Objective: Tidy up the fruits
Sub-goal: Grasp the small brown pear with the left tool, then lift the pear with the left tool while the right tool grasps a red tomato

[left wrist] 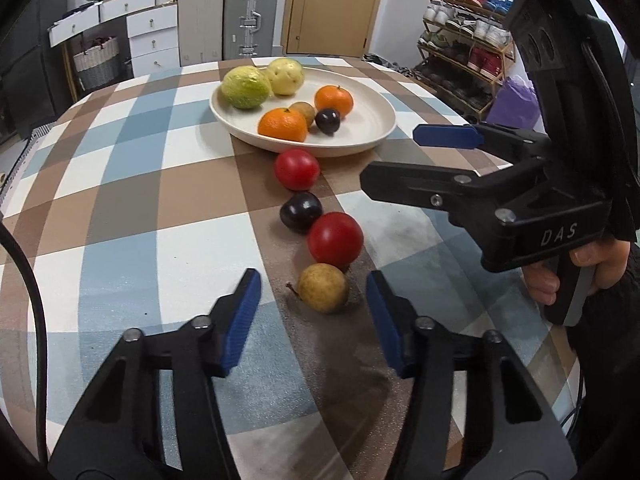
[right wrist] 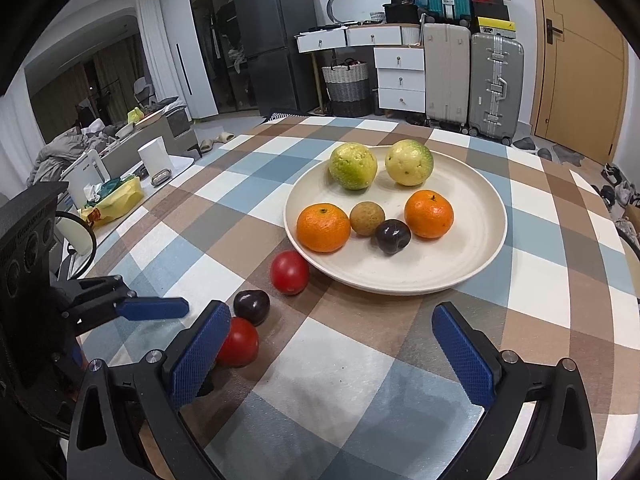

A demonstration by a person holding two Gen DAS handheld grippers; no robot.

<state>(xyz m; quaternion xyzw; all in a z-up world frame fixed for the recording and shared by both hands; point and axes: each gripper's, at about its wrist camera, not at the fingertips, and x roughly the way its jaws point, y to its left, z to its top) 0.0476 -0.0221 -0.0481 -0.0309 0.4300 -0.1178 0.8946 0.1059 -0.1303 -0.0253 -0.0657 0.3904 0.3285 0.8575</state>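
A cream plate [left wrist: 360, 120] [right wrist: 472, 248] holds two green-yellow fruits, two oranges, a small brown fruit and a dark plum. On the checked cloth lie a red tomato [left wrist: 296, 169] [right wrist: 289, 272], a dark plum [left wrist: 301, 212] [right wrist: 252, 306], a second red tomato [left wrist: 335, 239] [right wrist: 239, 342] and a small brown fruit [left wrist: 323, 287]. My left gripper [left wrist: 314, 320] is open and empty, its fingers either side of the brown fruit, just short of it. My right gripper [right wrist: 326, 356] is open and empty, above the cloth in front of the plate; in the left wrist view it [left wrist: 404, 160] shows at right.
The round table [right wrist: 224, 184] has its edge close on the left and far sides. Beyond it stand suitcases [right wrist: 496, 84], white drawers [right wrist: 400, 76], a basket [right wrist: 347, 80], a fridge and a shoe rack [left wrist: 464, 40]. A black cable [left wrist: 36, 300] hangs at left.
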